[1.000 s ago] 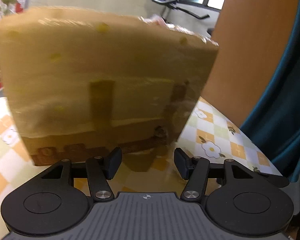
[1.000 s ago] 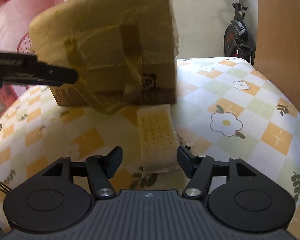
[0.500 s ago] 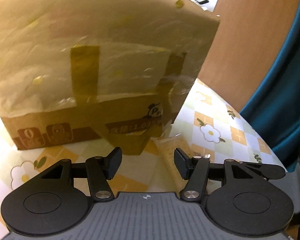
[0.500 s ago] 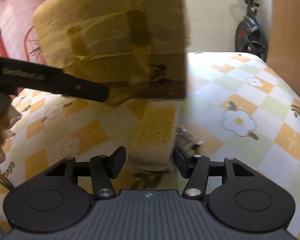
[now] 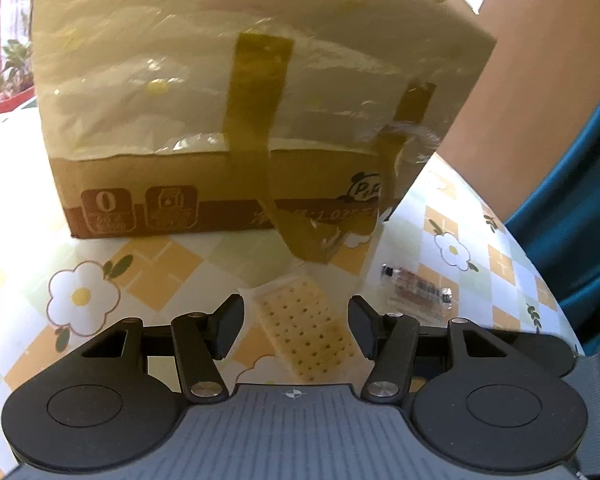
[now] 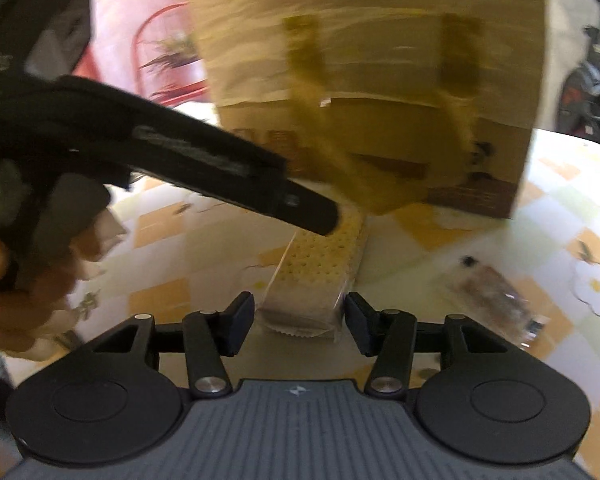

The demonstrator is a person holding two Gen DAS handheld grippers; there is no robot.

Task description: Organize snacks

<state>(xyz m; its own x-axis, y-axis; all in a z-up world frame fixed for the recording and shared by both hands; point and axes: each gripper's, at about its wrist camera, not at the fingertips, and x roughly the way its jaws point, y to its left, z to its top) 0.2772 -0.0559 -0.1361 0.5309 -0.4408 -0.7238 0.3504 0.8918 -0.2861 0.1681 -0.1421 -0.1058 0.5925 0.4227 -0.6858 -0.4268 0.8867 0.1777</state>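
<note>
A clear-wrapped packet of pale dotted crackers (image 5: 306, 332) lies flat on the flowered tablecloth in front of a tall taped cardboard box (image 5: 236, 112). My left gripper (image 5: 296, 326) is open, its jaws either side of the packet, just above it. My right gripper (image 6: 298, 326) is open too, its jaws flanking the packet's near end (image 6: 312, 280). The left gripper also shows in the right wrist view (image 6: 308, 210), a black finger over the packet's far end. A small dark wrapped snack (image 5: 416, 286) lies to the right; it also shows in the right wrist view (image 6: 496, 296).
The box (image 6: 380, 92) stands close behind the packet. The table edge (image 5: 548, 280) curves away at the right, with a teal curtain (image 5: 572, 208) and a wooden panel (image 5: 540, 80) beyond. An exercise bike (image 6: 588, 84) stands past the table.
Both grippers have moved in on the cracker packet. The left gripper has swung down from facing the box until the packet lies between its jaws. Both stay open.
</note>
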